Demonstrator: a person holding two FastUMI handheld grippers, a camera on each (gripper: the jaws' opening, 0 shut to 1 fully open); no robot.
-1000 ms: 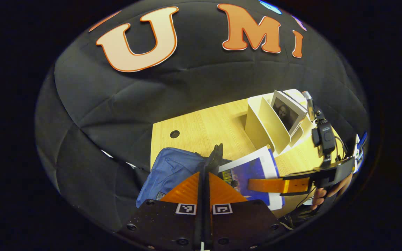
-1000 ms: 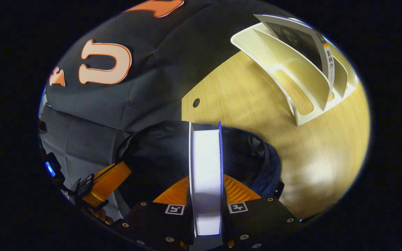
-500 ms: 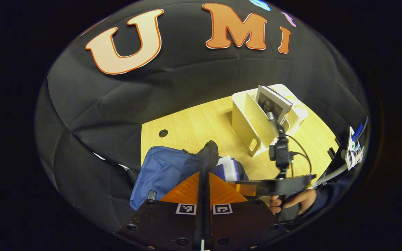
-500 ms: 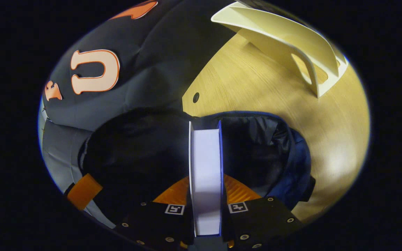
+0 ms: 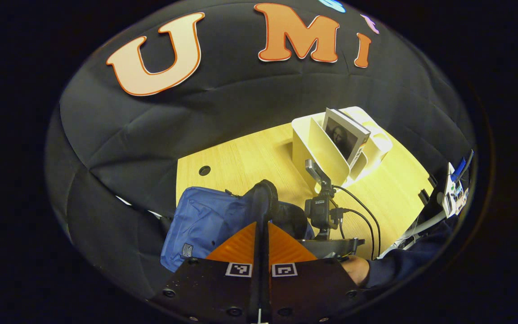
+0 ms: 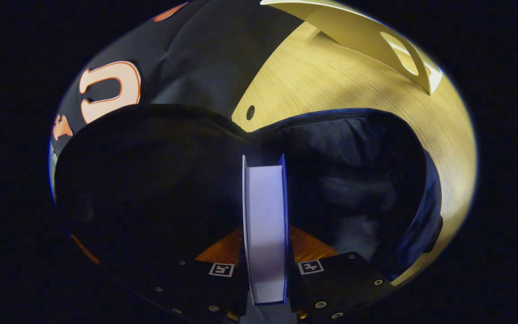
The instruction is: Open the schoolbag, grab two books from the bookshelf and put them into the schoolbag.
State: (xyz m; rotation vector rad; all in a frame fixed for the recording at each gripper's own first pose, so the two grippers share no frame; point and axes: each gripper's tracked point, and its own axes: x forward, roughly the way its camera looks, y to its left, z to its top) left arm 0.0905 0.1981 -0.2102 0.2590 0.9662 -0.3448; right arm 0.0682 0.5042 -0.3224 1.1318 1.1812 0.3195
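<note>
— Well, what is seen of the surface and the room?

— A pale wood-grain desk (image 5: pixel 250 157) is seen, backed by the booth's black cloth wall (image 5: pixel 160 126). A small round hole (image 5: pixel 204 170) is cut near the desk's far corner.

— And what is placed on it?

— A cream bookshelf (image 5: pixel 319 148) with slanted dividers is stood toward the back, and one book (image 5: pixel 345 135) with a dark portrait cover is leaned upright in it. The blue schoolbag (image 5: pixel 205 220) is laid at the near edge of the desk, opened.

— How is the left claw (image 5: pixel 261 211) held?

— It is closed, fingers together, on a dark fold of the schoolbag's rim, which is lifted between them. The bag's opening is partly hidden behind that fold.

— And the right claw (image 6: pixel 265 252)?

— It is clamped on a blue-covered book (image 6: pixel 264 225), held edge-on with the white page block facing the camera. The book's far end is sunk into the schoolbag's dark interior (image 6: pixel 344 180).

— What is given by one view and not the other?

— In the left gripper view, the right claw's body (image 5: pixel 326 225) with its camera and cables is seen beside the bag, along with a hand (image 5: pixel 355 270) and dark sleeve. In the right gripper view, the bag's lining is seen from close up.
</note>
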